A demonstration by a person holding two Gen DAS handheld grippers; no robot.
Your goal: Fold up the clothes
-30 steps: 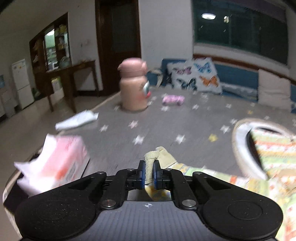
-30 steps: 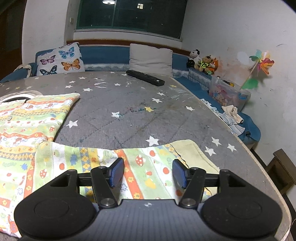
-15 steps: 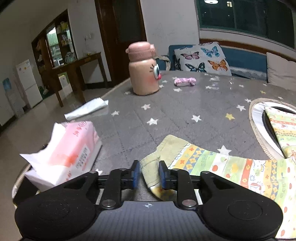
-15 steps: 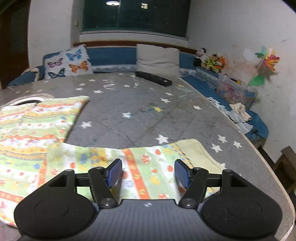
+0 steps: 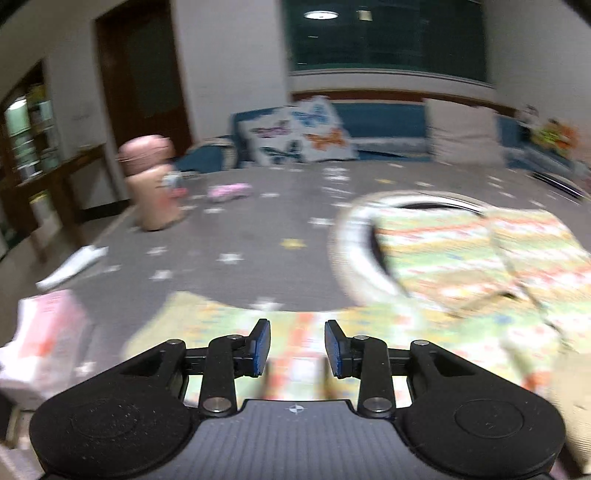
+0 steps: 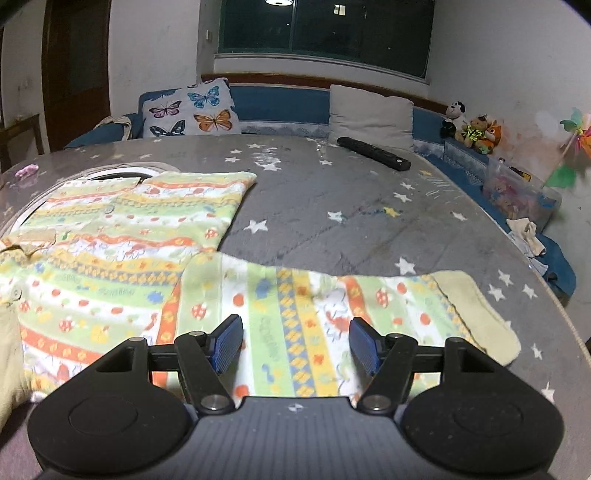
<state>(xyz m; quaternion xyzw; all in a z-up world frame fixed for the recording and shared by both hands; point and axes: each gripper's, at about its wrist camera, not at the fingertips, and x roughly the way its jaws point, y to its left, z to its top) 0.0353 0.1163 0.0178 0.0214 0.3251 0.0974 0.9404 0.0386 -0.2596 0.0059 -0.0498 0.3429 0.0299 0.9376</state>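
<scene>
Grey star-print mat [image 6: 332,206], blue sofa [image 6: 280,105] behind; left hand-held gripper [image 5: 297,347] opening, right [image 6: 295,341] spread, both empty.

**A lived-in family room at night**

I'm standing in a home. A blue bench sofa [image 6: 284,105] is running along the wall under a dark window [image 6: 325,27], carrying a butterfly cushion [image 6: 192,112] and a grey pillow [image 6: 371,116]. Stuffed toys [image 6: 471,127] are sitting in the corner beside a pinwheel [image 6: 576,140]. A TV remote [image 6: 373,153] is lying on the star-patterned worktop [image 6: 332,221], near a pink flask [image 5: 149,184].
</scene>
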